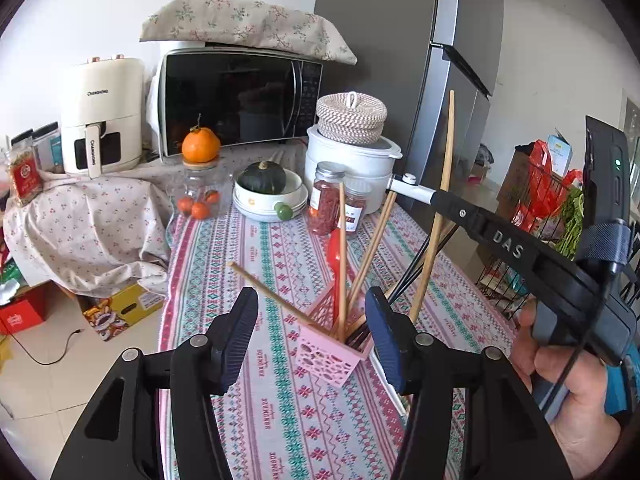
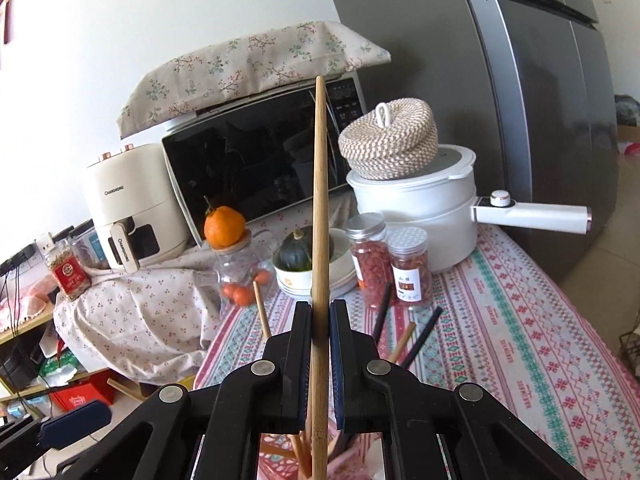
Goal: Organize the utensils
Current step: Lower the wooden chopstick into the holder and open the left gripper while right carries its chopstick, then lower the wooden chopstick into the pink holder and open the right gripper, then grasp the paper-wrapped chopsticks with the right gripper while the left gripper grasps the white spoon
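Note:
A pink slotted utensil holder stands on the patterned tablecloth, just ahead of my left gripper. That gripper is open with nothing pressed between its pads. Several wooden chopsticks, dark chopsticks and a red spoon lean out of the holder. My right gripper comes in from the right, held by a hand. It is shut on a long wooden chopstick, lower end by the holder. In the right wrist view this gripper clamps the upright chopstick above the holder.
Behind the holder stand two red-filled jars, stacked bowls with a green squash, a glass jar topped by an orange, a white pot, a microwave and an air fryer. A fridge and wire basket are right.

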A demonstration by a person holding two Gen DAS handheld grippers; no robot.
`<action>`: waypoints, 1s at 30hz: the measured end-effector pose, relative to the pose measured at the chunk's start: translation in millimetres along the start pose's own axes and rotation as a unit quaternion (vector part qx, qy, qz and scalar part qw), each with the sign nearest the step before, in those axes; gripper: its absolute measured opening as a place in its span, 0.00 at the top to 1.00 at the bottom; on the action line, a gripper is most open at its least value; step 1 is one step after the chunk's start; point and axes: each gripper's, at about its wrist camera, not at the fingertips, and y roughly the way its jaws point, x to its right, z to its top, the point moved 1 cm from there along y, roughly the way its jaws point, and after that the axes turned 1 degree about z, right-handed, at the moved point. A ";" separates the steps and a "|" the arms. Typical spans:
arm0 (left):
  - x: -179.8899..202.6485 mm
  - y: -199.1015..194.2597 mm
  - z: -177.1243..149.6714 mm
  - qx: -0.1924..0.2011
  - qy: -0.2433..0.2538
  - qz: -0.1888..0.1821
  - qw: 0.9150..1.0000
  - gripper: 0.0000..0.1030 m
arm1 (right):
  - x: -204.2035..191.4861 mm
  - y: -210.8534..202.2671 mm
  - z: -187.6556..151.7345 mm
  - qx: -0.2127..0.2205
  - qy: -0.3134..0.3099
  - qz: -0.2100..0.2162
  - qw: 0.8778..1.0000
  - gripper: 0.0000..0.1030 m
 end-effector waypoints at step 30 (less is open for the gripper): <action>-35.7 19.5 -24.4 -0.092 -0.023 0.015 0.995 0.23 | -20.4 -11.8 3.8 0.022 0.001 -0.019 1.000 0.63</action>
